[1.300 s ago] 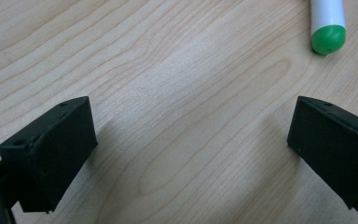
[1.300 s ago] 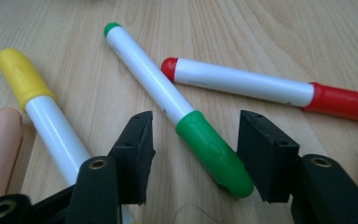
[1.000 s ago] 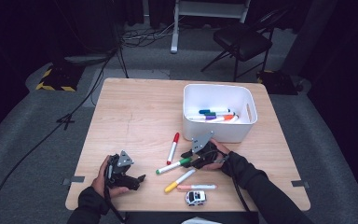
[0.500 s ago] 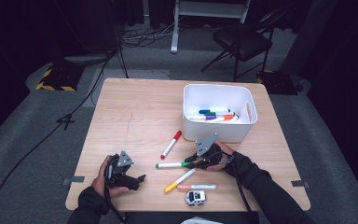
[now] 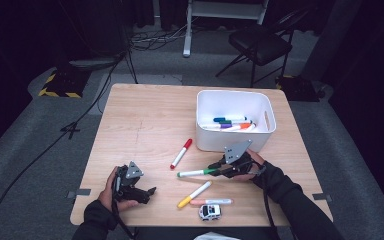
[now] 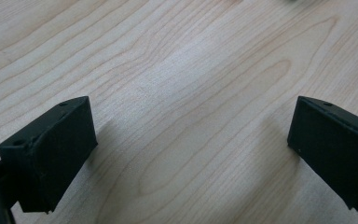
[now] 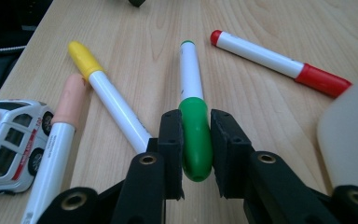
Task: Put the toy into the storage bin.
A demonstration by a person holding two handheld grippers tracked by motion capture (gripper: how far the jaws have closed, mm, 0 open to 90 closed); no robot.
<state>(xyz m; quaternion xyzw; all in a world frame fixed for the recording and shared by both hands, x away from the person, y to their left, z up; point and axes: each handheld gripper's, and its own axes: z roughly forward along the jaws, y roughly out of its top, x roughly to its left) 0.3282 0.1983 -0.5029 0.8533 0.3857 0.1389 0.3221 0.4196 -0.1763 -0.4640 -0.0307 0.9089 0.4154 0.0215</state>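
Right gripper view: right gripper (image 7: pixel 196 149) clamps green marker (image 7: pixel 193 112)'s cap, hiding its sides; left gripper (image 6: pixel 191 154) gapes empty.

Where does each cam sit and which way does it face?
High view: fixed above the person's side, looking forward and down on the wooden table and white bin; both forearms and hands enter from the bottom.
Left gripper view: rides the left gripper, looking down at bare tabletop; its two black jaws stand wide apart.
Right gripper view: rides the right gripper, looking along the table; jaws clamp the green marker.
Shared: high and right gripper views both show the green, red marker, yellow marker and toy car.
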